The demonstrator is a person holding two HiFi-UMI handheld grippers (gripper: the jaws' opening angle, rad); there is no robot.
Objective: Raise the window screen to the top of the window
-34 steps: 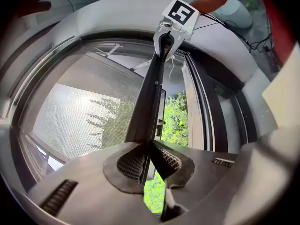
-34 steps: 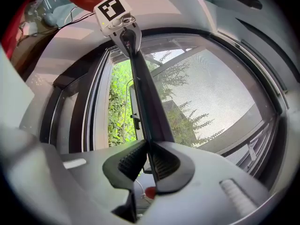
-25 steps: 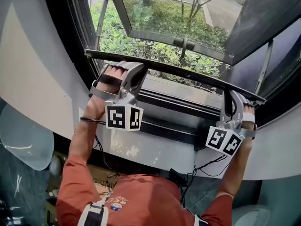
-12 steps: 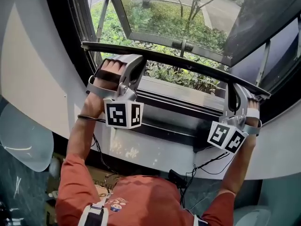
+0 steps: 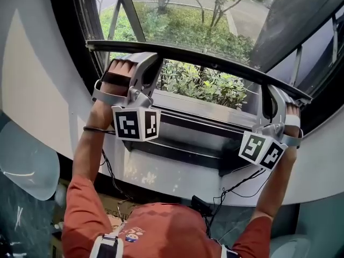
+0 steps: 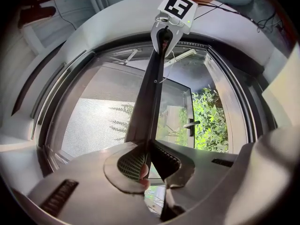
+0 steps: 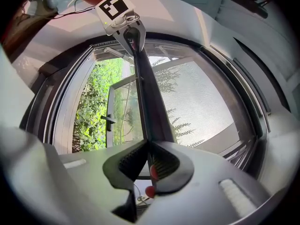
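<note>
The left gripper point(image 5: 141, 58) and right gripper point(image 5: 271, 93) each squeeze their fingers on the dark bottom bar point(image 5: 215, 64) of the window screen point(image 5: 183, 31). The bar sits higher than before. More green bushes point(image 5: 204, 85) show under it.

Daylight enters through the window point(image 5: 204, 36); we see the foliage point(image 5: 204, 85) outside brightly sunlit, while the floor point(image 5: 21, 214) beneath lies in dim shade. In both gripper views we note strong fisheye curvature, black vignetted corners, and nearest surfaces soft-focused and dark against the backlight.
</note>
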